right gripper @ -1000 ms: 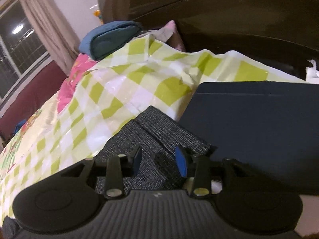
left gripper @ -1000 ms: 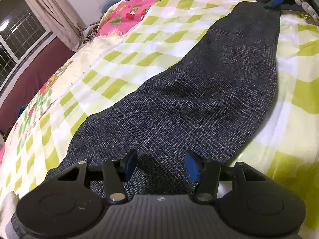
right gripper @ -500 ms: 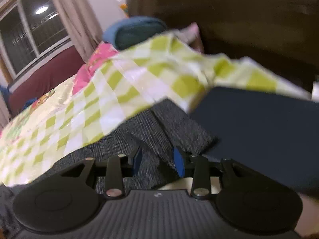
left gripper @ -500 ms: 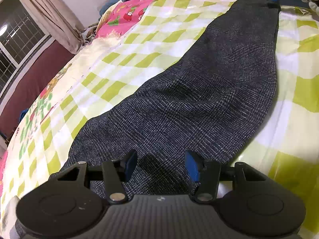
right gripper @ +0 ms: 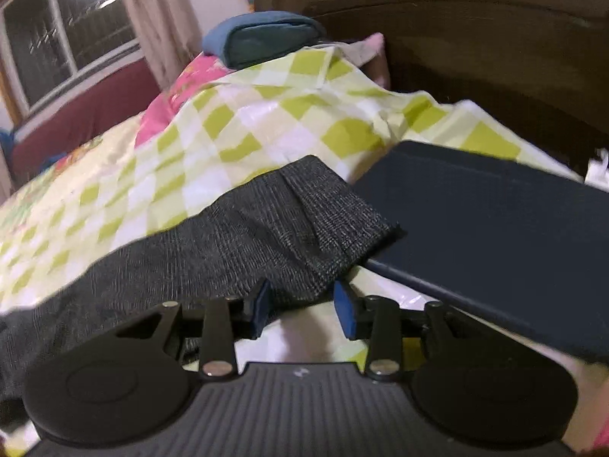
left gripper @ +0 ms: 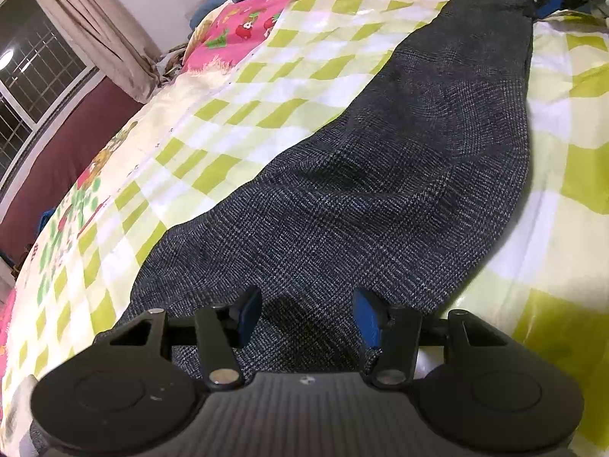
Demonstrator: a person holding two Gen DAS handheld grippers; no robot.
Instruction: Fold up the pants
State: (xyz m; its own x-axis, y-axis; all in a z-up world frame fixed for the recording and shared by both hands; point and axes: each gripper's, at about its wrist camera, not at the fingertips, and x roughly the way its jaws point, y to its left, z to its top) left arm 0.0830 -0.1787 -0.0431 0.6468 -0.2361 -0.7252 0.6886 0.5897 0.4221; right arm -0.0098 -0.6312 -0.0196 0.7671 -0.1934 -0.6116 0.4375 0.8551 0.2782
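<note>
Dark grey checked pants (left gripper: 380, 190) lie stretched along a green-and-white checked bed sheet (left gripper: 266, 87). My left gripper (left gripper: 306, 318) is open, its blue pads straddling the near end of the pants just above the fabric. In the right wrist view the far hem of the pants (right gripper: 304, 228) is lifted and bunched. My right gripper (right gripper: 302, 310) is open just below that hem edge, with the cloth hanging in front of the pads. The right gripper shows at the top right of the left wrist view (left gripper: 548, 2).
A flat dark navy board or folded item (right gripper: 495, 228) lies right of the hem. A blue pillow (right gripper: 262, 36) and a dark wooden headboard (right gripper: 475, 38) stand behind. A pink cartoon-print sheet (left gripper: 243, 34), curtain (left gripper: 95, 26) and window are to the left.
The right gripper has pulled back and lower, so more of the pants hem shows and its pads now sit under the hem edge. The left gripper has drawn back slightly along the pants.
</note>
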